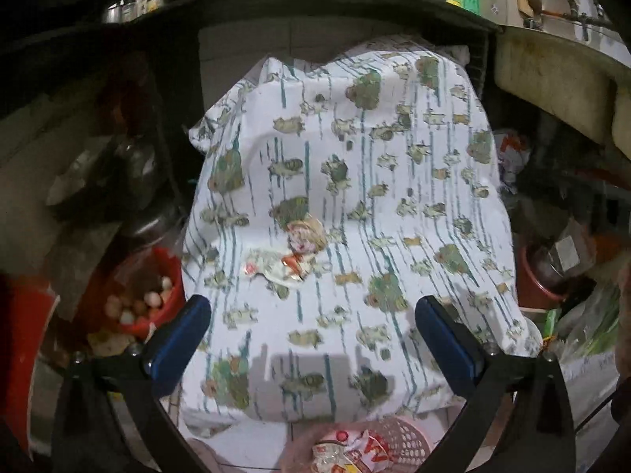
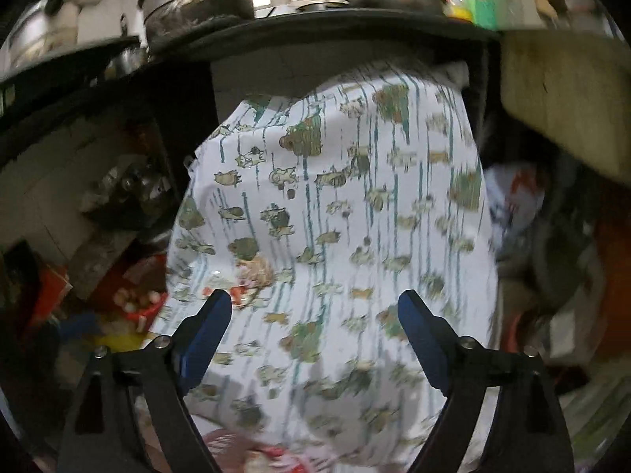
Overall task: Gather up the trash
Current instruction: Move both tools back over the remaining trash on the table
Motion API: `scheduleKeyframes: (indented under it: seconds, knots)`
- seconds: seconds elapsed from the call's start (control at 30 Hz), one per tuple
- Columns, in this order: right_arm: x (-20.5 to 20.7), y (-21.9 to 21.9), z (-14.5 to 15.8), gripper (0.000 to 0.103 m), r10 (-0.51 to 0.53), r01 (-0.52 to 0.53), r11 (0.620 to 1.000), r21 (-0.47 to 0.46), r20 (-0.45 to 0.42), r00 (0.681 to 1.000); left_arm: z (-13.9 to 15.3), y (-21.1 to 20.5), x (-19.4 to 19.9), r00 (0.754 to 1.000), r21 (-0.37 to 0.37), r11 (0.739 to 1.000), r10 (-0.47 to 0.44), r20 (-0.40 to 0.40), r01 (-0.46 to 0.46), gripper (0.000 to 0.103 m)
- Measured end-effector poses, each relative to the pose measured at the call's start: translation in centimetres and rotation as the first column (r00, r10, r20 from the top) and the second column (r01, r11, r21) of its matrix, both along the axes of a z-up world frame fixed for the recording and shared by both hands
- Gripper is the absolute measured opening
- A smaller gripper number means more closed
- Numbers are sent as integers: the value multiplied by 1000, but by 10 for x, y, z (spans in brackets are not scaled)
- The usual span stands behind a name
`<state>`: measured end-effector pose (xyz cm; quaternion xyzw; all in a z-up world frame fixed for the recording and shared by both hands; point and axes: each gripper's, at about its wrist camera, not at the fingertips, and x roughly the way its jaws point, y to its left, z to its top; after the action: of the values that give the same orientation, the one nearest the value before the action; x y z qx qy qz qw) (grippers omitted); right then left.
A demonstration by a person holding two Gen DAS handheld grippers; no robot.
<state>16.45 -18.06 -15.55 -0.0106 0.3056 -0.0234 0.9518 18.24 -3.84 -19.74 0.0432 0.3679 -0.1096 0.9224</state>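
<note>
A crumpled clear plastic wrapper with red and orange print lies on a surface draped in a white cloth with green animal print. A small yellowish wrapper lies just behind it. My left gripper is open and empty, above the cloth just in front of the wrappers. My right gripper is open and empty over the same cloth; the wrappers lie just beyond its left finger. A pink mesh basket with wrappers in it sits below at the bottom edge.
A red bowl of small round items sits low on the left. A dark counter edge with pots and bottles overhangs behind the cloth. Clutter, bags and a red pot crowd the right. The right wrist view is motion-blurred.
</note>
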Motion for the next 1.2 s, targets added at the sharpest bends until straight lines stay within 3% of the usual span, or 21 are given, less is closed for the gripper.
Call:
scheduleKeyframes:
  seconds: [0.17,0.33,0.4,0.57,0.7,0.83,0.97,1.07,1.2]
  knots:
    - [23,1,-11,89,-5,5,999,-54,-15,1000,9,-1,41,995,13,998,-67,-69,68,103]
    - [42,-9,-36,89,-32,32,999,-18,-48,998,28,20,64,999,8,999,39,-9,-39,103]
    - [48,-15,-48,89,-66,67,998,6,-74,995,38,26,76,997,-35,997,76,5,-76,103]
    - [58,-33,-61,89,-112,128,985,111,-144,983,57,33,124,995,-111,989,97,-29,-100,103]
    - [63,-42,-66,89,-145,167,978,129,-163,976,65,22,159,996,-72,994,84,-17,-85,103]
    - [69,-46,-69,89,-156,179,976,127,-172,973,49,8,179,998,-59,998,11,-55,-14,103]
    - [83,-43,-78,89,-154,175,981,88,-203,967,21,5,173,998,56,998,-18,-58,21,103]
    - [92,-37,-81,89,-147,165,984,73,-212,966,2,15,179,993,100,995,8,-119,4,103]
    - [106,-21,-82,89,-103,117,992,47,-225,969,-5,47,177,986,101,995,20,-167,-3,103]
